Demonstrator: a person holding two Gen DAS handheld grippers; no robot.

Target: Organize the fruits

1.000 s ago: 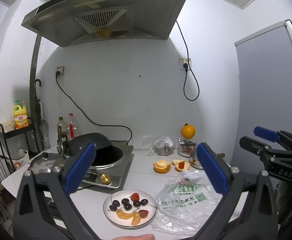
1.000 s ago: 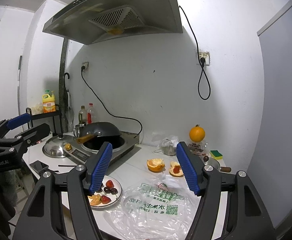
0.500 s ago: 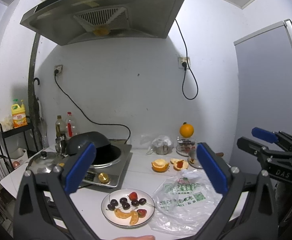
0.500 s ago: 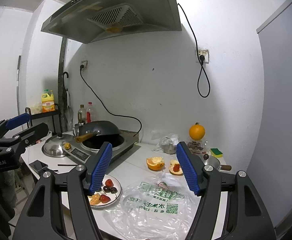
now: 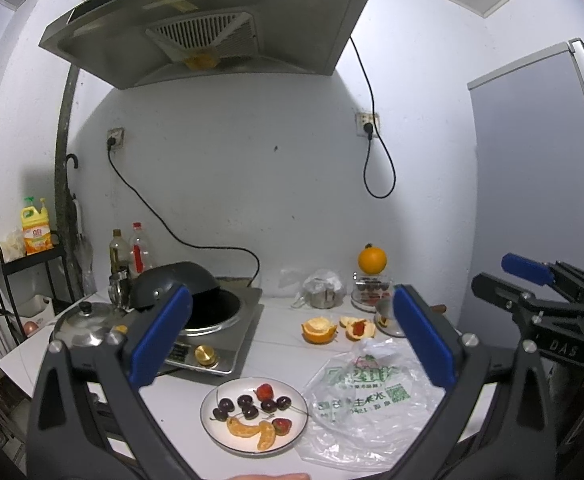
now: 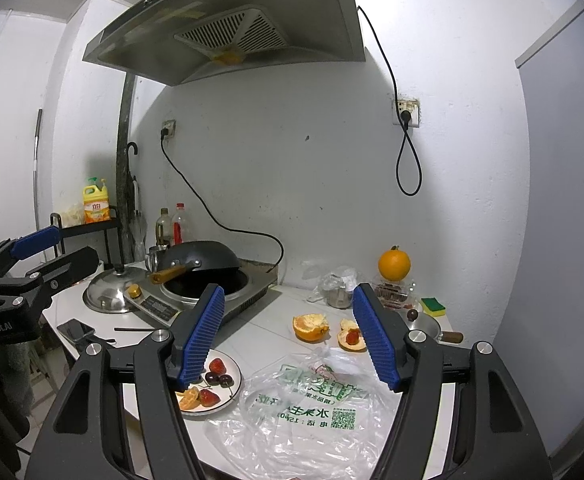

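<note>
A white plate (image 5: 292,432) near the counter's front edge holds dark cherries (image 5: 248,406), two strawberries and orange segments (image 5: 252,430); it also shows in the right wrist view (image 6: 234,366). A clear plastic bag (image 5: 363,396) lies right of it. Behind are an orange peel half (image 5: 319,329), a peel holding a strawberry (image 5: 359,328) and a whole orange (image 5: 372,261) on a container. My left gripper (image 5: 292,336) is open and empty above the plate. My right gripper (image 6: 292,336) is open and empty above the bag (image 6: 311,412).
An induction cooker with a black wok (image 5: 208,304) stands at the left, with a steel lid (image 5: 82,322) beside it. Bottles, a small steel pan (image 6: 423,322), a sponge (image 6: 432,306) and a phone (image 6: 75,329) are on the counter. A range hood (image 5: 212,20) hangs overhead.
Both grippers have drifted slightly back and up; the counter items sit a little lower in the views. Nothing was grasped or moved.
</note>
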